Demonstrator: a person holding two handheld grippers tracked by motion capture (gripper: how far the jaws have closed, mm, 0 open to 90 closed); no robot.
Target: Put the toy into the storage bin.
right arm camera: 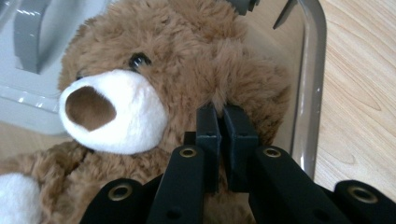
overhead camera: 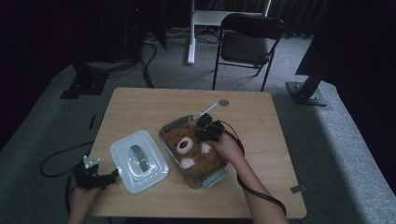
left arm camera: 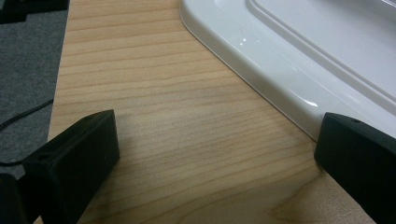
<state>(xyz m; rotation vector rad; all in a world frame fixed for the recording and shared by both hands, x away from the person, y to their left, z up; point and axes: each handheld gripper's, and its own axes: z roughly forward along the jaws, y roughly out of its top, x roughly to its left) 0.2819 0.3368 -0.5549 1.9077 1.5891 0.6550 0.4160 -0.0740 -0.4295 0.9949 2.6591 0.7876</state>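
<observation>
Black right gripper [right arm camera: 226, 116] pinches the fluffy brown teddy bear [right arm camera: 154, 88] in its clear rectangular container [overhead camera: 173, 125]; left gripper [left arm camera: 217, 144] gapes beside the white lid [left arm camera: 299, 51].

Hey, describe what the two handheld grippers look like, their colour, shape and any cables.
Both are black. The left gripper has blocky, flat-faced jaws and a pale grey plate on top. The right gripper has narrow rectangular jaws on arms with brass-ringed holes. A black cable trails along the right forearm. No sleeves are visible on the forearms.
</observation>
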